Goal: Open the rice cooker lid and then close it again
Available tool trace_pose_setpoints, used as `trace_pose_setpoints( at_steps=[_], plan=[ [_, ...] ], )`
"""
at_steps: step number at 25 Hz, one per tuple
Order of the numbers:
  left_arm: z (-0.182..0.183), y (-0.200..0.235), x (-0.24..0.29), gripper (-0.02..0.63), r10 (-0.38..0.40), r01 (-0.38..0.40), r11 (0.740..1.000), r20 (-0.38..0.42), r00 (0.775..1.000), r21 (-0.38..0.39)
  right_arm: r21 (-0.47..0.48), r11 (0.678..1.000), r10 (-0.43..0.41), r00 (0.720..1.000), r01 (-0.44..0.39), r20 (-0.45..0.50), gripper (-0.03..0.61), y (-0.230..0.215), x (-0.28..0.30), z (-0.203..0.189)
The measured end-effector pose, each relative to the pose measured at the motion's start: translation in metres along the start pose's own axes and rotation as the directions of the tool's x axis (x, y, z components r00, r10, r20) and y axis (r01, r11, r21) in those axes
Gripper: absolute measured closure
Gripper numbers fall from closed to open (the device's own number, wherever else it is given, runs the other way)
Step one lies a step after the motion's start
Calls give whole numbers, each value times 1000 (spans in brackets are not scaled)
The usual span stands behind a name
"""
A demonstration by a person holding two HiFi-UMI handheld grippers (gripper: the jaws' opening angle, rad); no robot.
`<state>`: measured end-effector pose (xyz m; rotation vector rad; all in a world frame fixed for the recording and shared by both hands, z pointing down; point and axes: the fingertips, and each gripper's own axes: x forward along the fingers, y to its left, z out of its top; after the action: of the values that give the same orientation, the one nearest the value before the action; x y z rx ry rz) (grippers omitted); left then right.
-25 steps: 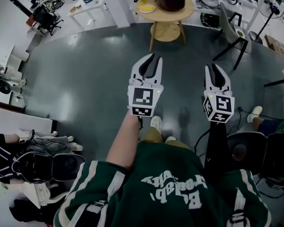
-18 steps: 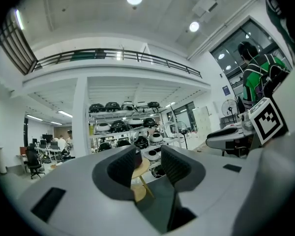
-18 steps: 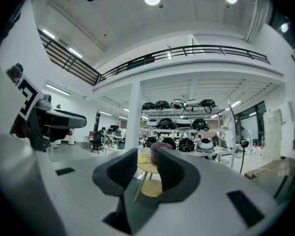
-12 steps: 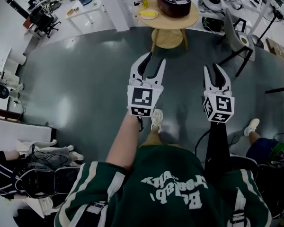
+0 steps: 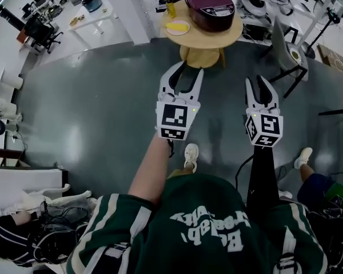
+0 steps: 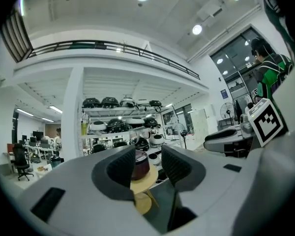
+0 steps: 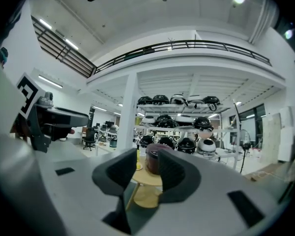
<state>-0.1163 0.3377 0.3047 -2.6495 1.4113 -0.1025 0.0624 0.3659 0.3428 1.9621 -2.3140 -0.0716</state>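
Bare grey floor (image 5: 86,90) lay open from the white desk (image 5: 97,17) at far left across to the round wooden table (image 5: 228,34). The rice cooker (image 5: 210,5), lid down, stood on that table beside a yellow plate (image 5: 177,26). Only the gripper views showed the stocked shelves (image 6: 120,113) behind it. The left gripper (image 5: 190,68) and right gripper (image 5: 257,80) had just been opening. Their jaws stood fairly wide with nothing between them, apart from the cooker.

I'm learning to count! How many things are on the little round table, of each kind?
rice cooker: 1
plate: 1
bottle: 1
Total: 3
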Motion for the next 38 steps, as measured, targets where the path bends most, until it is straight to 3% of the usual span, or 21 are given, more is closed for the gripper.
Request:
trace_pose_setpoints(
  at_steps=[8,19,28,38],
  plan=[
    [10,48,52,459,-66,66,997,-1,998,51,-24,1000,-17,999,18,37,440,4,65,20],
    [8,91,100,459,-109,108,994,39,993,12,-37,999,-38,999,39,39,436,12,129,30],
    [-6,109,154,457,-121,121,993,36,992,-12,-37,999,-33,999,34,25,431,-8,176,24],
    [-29,127,266,453,-130,130,991,32,991,-8,-57,998,29,999,-27,30,431,-58,287,13]
  ],
)
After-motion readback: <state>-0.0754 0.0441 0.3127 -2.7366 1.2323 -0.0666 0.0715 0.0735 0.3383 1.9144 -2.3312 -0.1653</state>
